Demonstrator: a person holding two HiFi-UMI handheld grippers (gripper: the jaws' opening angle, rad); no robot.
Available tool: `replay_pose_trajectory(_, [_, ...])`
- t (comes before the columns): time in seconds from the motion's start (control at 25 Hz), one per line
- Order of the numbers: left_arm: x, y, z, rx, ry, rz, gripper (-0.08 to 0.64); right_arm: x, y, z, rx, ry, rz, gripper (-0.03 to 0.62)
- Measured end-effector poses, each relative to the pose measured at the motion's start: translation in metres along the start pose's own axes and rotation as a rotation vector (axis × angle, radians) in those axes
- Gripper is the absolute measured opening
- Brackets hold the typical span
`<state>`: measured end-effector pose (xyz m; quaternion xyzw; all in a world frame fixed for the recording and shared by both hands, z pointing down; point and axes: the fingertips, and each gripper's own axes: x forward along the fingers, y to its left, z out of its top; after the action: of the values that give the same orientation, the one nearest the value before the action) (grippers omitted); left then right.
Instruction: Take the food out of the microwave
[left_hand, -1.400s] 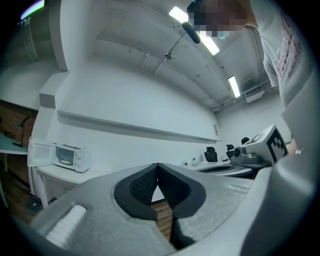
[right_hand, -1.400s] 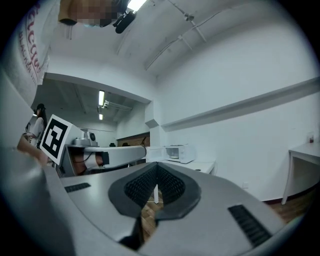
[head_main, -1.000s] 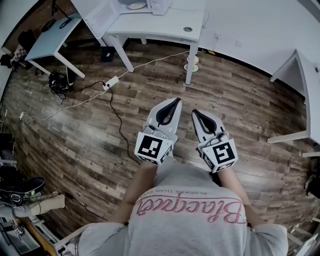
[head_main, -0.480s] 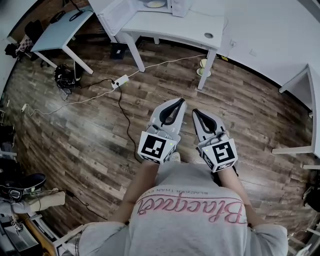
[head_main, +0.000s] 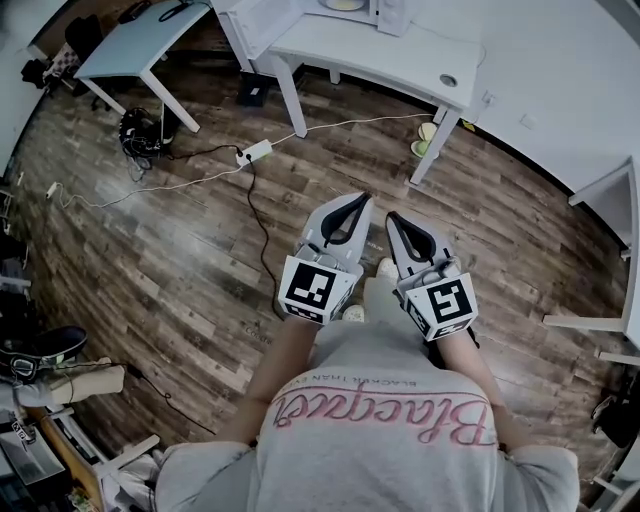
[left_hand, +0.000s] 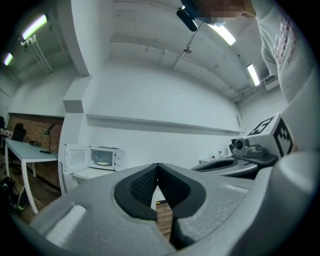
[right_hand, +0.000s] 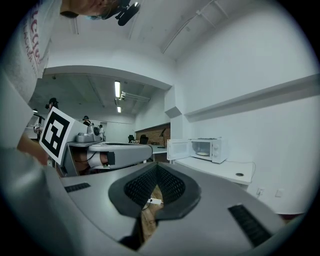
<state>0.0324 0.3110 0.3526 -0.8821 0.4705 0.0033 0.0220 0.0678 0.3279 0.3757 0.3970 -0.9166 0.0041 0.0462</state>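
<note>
Two empty grippers (head_main: 352, 198) (head_main: 392, 216), jaws fully together.

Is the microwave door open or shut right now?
Open: the door stands swung out beside the microwave, and the plate inside shows.

a dark wood-plank floor (head_main: 170, 260) fills most of the head view. a white desk (head_main: 400, 60) stands at the top, with a round cable hole (head_main: 447, 80) near its right corner. left of it is a pale table (head_main: 125, 45) on slanted legs. a white power strip (head_main: 254, 153) lies on the floor between them; a black cable (head_main: 262, 230) runs down from it and a white cable (head_main: 350, 125) leads toward the desk's right leg. two small dishes (head_main: 426, 138) sit beside that leg. a tangle of black gear (head_main: 140, 130) rests by the pale table. a dark shoe (head_main: 40, 350) lies at the left edge. long ceiling lights (left_hand: 225, 34) glow overhead.
</note>
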Motion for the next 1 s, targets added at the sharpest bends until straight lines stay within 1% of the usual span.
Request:
replay_pose_trajectory(0.2, [0.005,0.019,-0.010,0.038,0.050,0.048,0.006,0.023,-0.002,0.001,0.002,-0.012,0.014,0.009])
replay_pose_trajectory(0.36, [0.010,0.037,-0.015,0.027,0.041,0.068,0.006,0.046,-0.005,-0.002,0.012,-0.008,0.043,0.009])
replay_pose_trajectory(0.6, [0.029,0.066,-0.018,0.027,0.054,0.109,0.006,0.080,-0.013,-0.002,-0.020,-0.006,0.093,0.009])
replay_pose_trajectory(0.68, [0.039,0.076,-0.020,0.025,0.058,0.115,0.006,0.092,-0.020,0.001,-0.028,-0.011,0.103,0.009])
replay_pose_trajectory(0.8, [0.060,0.089,-0.021,0.018,0.063,0.118,0.006,0.108,-0.037,0.004,-0.013,-0.015,0.104,0.008])
replay_pose_trajectory(1.0, [0.096,0.110,-0.020,0.028,0.068,0.127,0.006,0.137,-0.066,0.011,0.001,-0.034,0.122,0.009])
